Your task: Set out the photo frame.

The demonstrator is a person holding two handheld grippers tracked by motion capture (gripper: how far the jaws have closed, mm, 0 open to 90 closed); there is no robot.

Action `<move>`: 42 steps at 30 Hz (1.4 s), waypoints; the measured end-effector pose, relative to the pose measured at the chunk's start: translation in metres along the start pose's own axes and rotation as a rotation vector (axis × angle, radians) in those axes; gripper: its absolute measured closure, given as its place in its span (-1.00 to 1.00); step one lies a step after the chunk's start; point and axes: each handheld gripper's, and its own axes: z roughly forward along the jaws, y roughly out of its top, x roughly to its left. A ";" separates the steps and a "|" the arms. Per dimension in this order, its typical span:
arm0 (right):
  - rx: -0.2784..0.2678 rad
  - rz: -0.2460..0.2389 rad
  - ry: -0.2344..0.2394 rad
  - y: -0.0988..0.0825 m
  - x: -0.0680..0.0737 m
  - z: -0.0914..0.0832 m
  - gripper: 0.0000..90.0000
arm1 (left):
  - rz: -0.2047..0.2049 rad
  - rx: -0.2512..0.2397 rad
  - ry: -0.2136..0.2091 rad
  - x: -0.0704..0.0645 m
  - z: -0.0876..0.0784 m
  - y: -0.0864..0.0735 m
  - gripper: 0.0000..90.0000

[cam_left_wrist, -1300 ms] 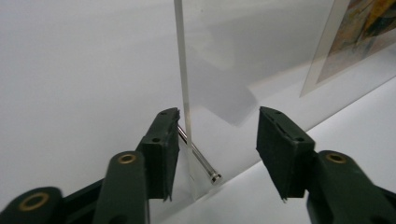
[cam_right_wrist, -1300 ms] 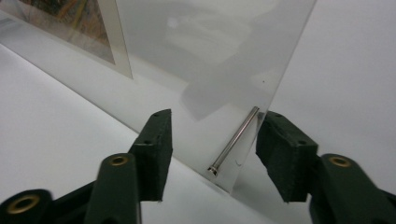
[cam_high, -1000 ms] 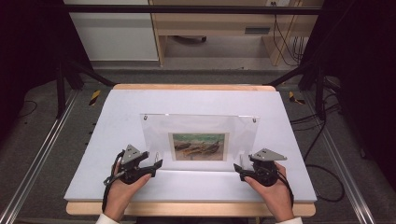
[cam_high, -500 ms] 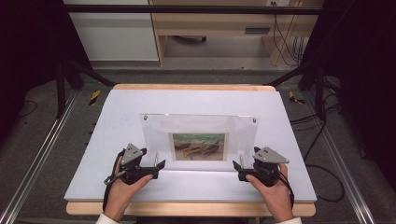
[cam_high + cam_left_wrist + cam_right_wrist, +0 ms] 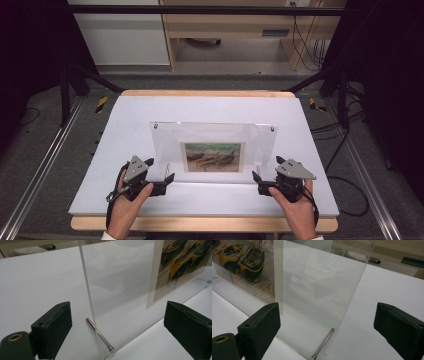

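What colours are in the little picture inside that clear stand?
The picture shows dark boats with yellow trim on sandy brown, clearest in the right gripper view.

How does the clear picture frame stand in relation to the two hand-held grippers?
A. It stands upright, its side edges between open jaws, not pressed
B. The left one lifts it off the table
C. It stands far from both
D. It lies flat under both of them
A: the clear picture frame stands upright on the table; the left hand-held gripper and the right hand-held gripper have open jaws with gaps to each edge.
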 end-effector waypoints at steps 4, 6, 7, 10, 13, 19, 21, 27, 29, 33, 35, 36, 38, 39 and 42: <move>0.000 -0.001 0.000 0.000 0.000 -0.003 -0.84 | 0.006 -0.006 0.001 0.000 -0.005 0.000 -0.84; -0.001 0.006 -0.001 -0.001 0.000 -0.006 -0.84 | 0.014 -0.009 0.003 0.000 -0.008 0.000 -0.83; -0.002 0.007 -0.004 -0.001 -0.001 -0.007 -0.84 | 0.018 -0.008 0.001 0.000 -0.009 -0.001 -0.83; -0.002 0.007 -0.014 -0.003 -0.003 -0.010 -0.84 | 0.027 -0.011 0.011 0.003 -0.014 -0.001 -0.82; -0.001 0.011 -0.022 -0.004 -0.005 -0.013 -0.84 | 0.030 -0.018 0.018 0.007 -0.019 -0.002 -0.82; 0.004 0.028 -0.036 -0.009 -0.009 -0.021 -0.84 | 0.021 -0.022 0.048 0.018 -0.029 -0.005 -0.82; 0.007 0.034 -0.040 -0.011 -0.012 -0.023 -0.84 | 0.019 -0.026 0.057 0.022 -0.032 -0.006 -0.82; 0.024 0.051 -0.064 -0.018 -0.019 -0.031 -0.83 | 0.017 -0.025 0.095 0.034 -0.042 -0.009 -0.82; 0.032 0.054 -0.074 -0.021 -0.022 -0.033 -0.82 | 0.008 -0.024 0.113 0.038 -0.045 -0.011 -0.82; 0.046 0.066 -0.102 -0.025 -0.028 -0.036 -0.79 | 0.004 -0.025 0.160 0.048 -0.051 -0.013 -0.82; 0.049 0.073 -0.117 -0.026 -0.033 -0.037 -0.77 | 0.000 -0.026 0.181 0.053 -0.052 -0.015 -0.82; 0.053 0.078 -0.123 -0.027 -0.034 -0.038 -0.76 | -0.001 -0.025 0.193 0.056 -0.053 -0.016 -0.82; 0.057 0.079 -0.138 -0.029 -0.038 -0.038 -0.74 | -0.003 -0.025 0.209 0.060 -0.054 -0.017 -0.82; 0.062 0.085 -0.144 -0.030 -0.040 -0.038 -0.74 | -0.006 -0.025 0.216 0.063 -0.055 -0.018 -0.82; 0.079 0.084 -0.167 -0.033 -0.044 -0.037 -0.72 | -0.013 -0.013 0.235 0.069 -0.055 -0.021 -0.82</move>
